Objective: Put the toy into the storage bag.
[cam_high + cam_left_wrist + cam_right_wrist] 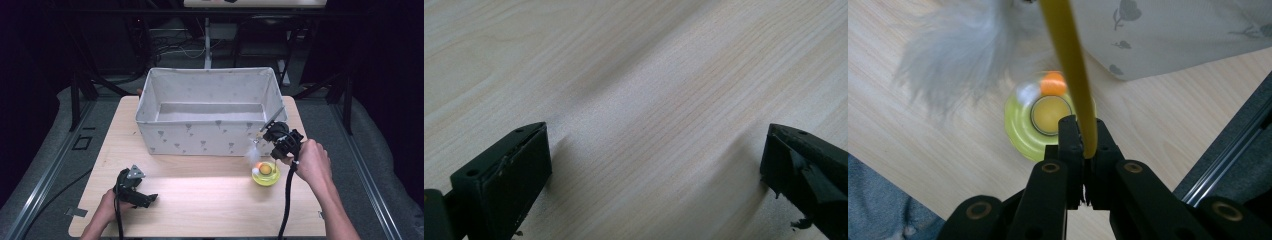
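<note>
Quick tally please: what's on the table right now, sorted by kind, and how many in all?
Fabric bin, white with a grey print: 1
Yellow-green round toy base: 1
Yellow wand with a white feather tuft, clamped in the right gripper: 1
Total: 3

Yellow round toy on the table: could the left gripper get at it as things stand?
Probably yes. The left gripper rests open on bare table, and nothing lies between it and the yellow round toy. The right gripper, shut on a yellow wand, hangs just above the toy and might crowd it.
</note>
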Demonstrator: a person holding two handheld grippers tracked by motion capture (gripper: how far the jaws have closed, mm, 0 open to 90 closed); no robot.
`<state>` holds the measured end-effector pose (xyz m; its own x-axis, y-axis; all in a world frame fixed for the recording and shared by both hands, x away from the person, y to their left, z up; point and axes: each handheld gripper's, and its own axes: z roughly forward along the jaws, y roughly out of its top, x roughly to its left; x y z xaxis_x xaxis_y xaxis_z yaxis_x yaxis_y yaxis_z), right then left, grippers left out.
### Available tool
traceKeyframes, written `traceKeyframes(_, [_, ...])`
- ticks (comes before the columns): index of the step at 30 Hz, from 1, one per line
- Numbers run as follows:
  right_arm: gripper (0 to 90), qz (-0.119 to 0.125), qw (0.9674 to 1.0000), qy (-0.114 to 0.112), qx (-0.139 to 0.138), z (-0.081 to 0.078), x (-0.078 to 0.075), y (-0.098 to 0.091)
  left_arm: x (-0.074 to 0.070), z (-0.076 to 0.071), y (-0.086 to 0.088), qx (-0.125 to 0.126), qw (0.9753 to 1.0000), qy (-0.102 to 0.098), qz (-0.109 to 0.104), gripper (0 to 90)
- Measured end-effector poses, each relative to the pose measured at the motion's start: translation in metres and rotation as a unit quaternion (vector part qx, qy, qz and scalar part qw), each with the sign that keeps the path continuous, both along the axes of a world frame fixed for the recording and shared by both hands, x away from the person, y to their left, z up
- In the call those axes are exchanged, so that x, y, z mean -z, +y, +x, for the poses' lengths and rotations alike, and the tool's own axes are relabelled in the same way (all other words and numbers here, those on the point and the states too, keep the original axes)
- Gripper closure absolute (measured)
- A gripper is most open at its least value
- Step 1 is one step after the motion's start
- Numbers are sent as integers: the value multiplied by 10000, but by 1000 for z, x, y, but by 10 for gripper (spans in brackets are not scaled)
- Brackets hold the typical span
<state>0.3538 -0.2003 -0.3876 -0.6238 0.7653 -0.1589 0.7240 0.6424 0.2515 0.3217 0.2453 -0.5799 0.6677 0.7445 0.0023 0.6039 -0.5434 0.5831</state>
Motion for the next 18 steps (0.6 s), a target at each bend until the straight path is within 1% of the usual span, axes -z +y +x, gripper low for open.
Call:
traceKeyframes(4, [876, 30, 10000, -39, 10, 0, -3, 2, 0, 0, 0, 1, 10000, 0, 0, 0])
traceKeyframes(5, [876, -23, 10000, -11, -6, 1, -7, 3, 0, 0, 0, 1, 10000, -1, 0, 0])
traceKeyframes(9, [875, -55, 10000, -44, -27, 1, -12, 5, 0, 0, 0, 1, 10000, 0, 1, 0])
traceKeyframes(12, [875, -11, 10000, -86, -48, 1, -15, 7, 0, 0, 0, 1, 10000, 0, -1, 0])
traceKeyframes(13, [875, -75, 9999, -75, -80, 1, -18, 9, 0, 0, 0, 0, 10000, 0, -1, 0])
traceKeyframes(18, [875, -106, 9998, -115, -134, 2, -23, 12, 0, 0, 0, 0, 10000, -1, -1, 0])
